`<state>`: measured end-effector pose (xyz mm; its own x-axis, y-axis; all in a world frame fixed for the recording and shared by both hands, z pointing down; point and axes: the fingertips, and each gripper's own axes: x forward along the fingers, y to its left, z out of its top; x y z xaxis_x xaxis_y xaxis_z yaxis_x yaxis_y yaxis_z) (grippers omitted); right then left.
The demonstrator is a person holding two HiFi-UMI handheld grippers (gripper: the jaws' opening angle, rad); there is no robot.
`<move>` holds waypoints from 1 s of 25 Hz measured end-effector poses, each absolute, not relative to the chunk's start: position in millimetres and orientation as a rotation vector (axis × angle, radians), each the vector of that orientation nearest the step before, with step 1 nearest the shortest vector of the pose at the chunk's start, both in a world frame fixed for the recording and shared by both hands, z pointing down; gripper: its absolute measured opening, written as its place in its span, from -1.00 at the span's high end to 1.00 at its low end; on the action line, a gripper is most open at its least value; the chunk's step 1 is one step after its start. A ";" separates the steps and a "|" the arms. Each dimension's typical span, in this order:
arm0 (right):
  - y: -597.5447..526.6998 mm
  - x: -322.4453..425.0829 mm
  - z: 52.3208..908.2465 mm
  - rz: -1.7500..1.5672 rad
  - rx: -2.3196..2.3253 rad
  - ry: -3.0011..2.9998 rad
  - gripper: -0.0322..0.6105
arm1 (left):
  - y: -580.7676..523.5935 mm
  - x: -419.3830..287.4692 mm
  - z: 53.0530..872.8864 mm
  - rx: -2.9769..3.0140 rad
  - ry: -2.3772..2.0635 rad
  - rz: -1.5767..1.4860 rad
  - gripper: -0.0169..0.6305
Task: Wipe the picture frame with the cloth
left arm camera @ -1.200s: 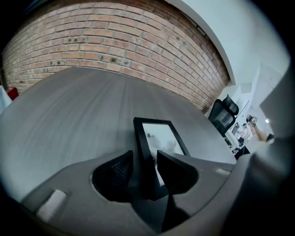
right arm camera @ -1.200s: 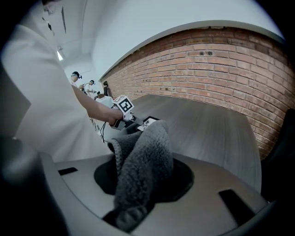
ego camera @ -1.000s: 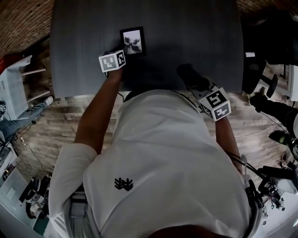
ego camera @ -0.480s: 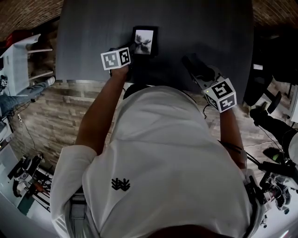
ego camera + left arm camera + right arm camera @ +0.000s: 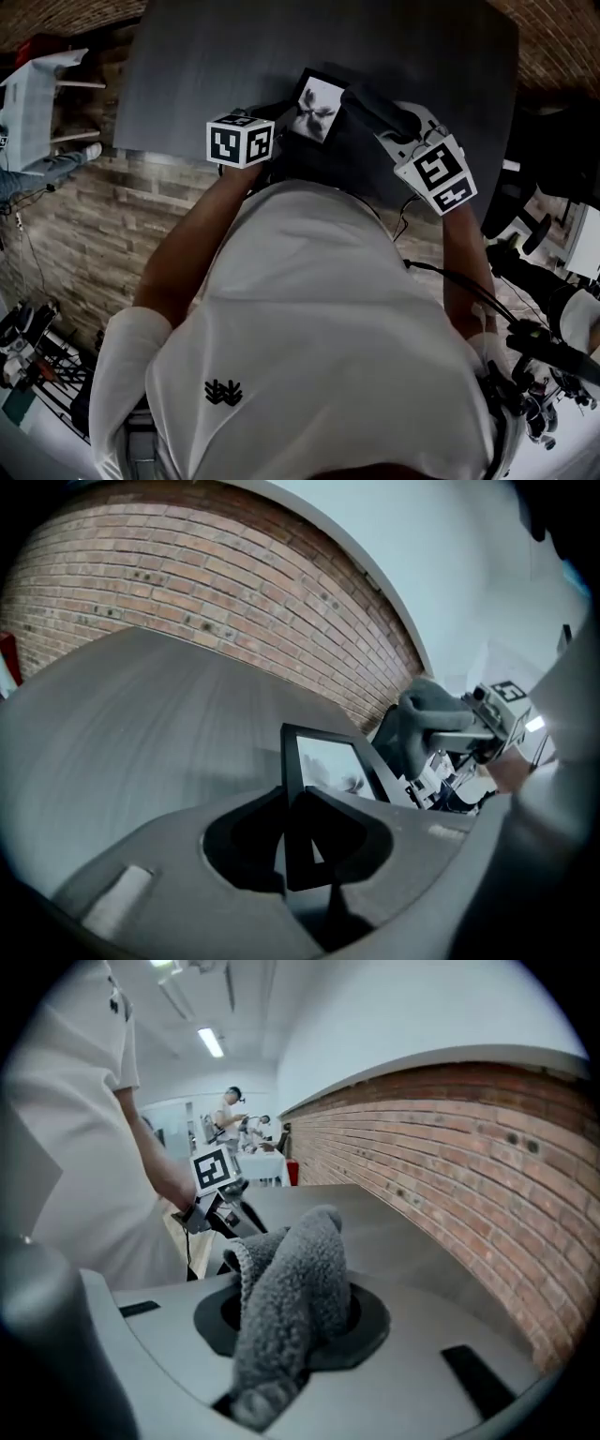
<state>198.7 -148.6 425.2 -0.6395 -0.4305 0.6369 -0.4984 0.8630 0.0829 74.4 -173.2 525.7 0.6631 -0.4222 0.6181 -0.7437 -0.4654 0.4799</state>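
Here, at the edge of a dark table (image 5: pixel 206 66), a person in a white shirt has both tools up and the wiping is about to begin, by the look of it. On the left, the left gripper (image 5: pixel 302 808) has its jaws clamped on the lower edge of the frame (image 5: pixel 317 105), a small black-bordered picture that stands up out of the grip, tilted. It appears raised clear of the tabletop rather than lying on it, with its glass turned up toward the person. Just to the right of the frame comes the cloth (image 5: pixel 291 1297), a thick grey fleecy wad bunched between the jaws of the right gripper (image 5: pixel 292 1330), which are pressed firmly on it so that a fold sticks out ahead of them. From above, cloth and frame sit just beside each other at the frame's right edge; whether they touch cannot be told. Judged from this, the getting-ready is done: frame picked up and steadied, cloth in hand and brought across. The wiping itself looks still to do, since the cloth is not on the glass. What is left is to press it to the face and border and pass it over them, then set the frame down again.
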 end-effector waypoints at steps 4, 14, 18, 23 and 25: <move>-156.8 150.3 418.8 -0.129 0.464 -2.256 0.61 | -171.3 75.5 511.1 2.200 -0.838 0.603 0.72; -156.1 67.3 448.0 -0.348 0.211 -1.993 0.62 | -162.1 50.2 490.2 2.346 -0.668 0.689 0.72; -172.3 55.9 447.9 -0.345 0.255 -1.925 0.62 | -161.7 30.4 482.8 2.374 -0.614 0.666 0.72; -191.4 62.4 441.7 -0.306 0.354 -1.876 0.62 | -162.9 17.8 478.3 2.414 -0.566 0.656 0.72; -196.4 63.8 438.9 -0.298 0.390 -1.855 0.62 | -163.1 10.0 478.4 2.425 -0.559 0.657 0.72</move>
